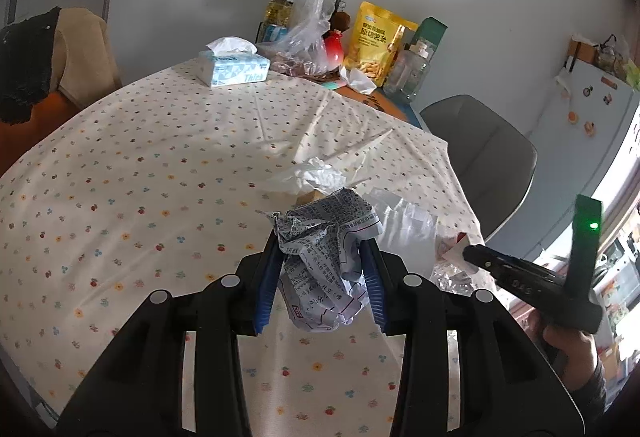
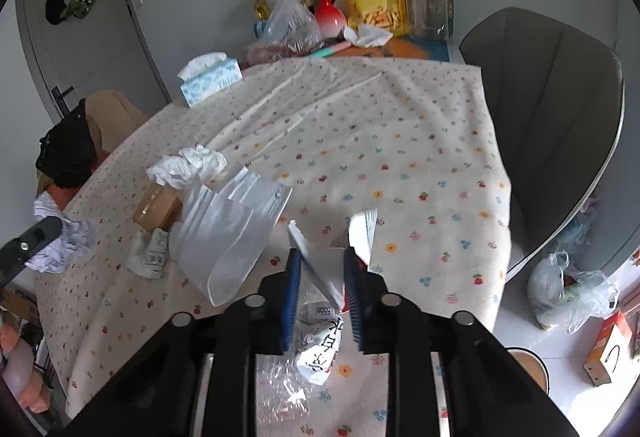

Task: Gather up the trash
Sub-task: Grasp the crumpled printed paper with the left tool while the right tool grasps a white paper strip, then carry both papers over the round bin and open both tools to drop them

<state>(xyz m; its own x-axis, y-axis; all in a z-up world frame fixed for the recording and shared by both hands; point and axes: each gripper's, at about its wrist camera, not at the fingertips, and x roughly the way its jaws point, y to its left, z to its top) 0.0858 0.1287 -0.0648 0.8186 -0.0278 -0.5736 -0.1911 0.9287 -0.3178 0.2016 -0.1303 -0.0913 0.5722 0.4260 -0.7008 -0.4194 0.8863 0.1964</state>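
Note:
My left gripper [image 1: 320, 237] is shut on a crumpled printed paper ball [image 1: 324, 257] and holds it above the floral tablecloth [image 1: 140, 177]; the ball also shows at the left of the right wrist view [image 2: 60, 245]. My right gripper [image 2: 322, 257] is shut on a white and red wrapper [image 2: 326, 265] over the table's near right part; a crushed printed wrapper [image 2: 320, 353] lies under it. A crumpled white tissue [image 2: 188, 165], a small cardboard box [image 2: 156, 207], a clear plastic bag [image 2: 232, 233] and a flattened small carton [image 2: 150, 253] lie on the cloth.
A tissue box [image 1: 234, 67], a plastic bag [image 1: 308, 21], a yellow snack bag [image 1: 376, 41], a red vase [image 1: 334, 47] and a clear jar [image 1: 410, 71] stand at the far edge. A grey chair [image 2: 552, 109] stands at the right. A bag of rubbish [image 2: 568, 293] lies on the floor.

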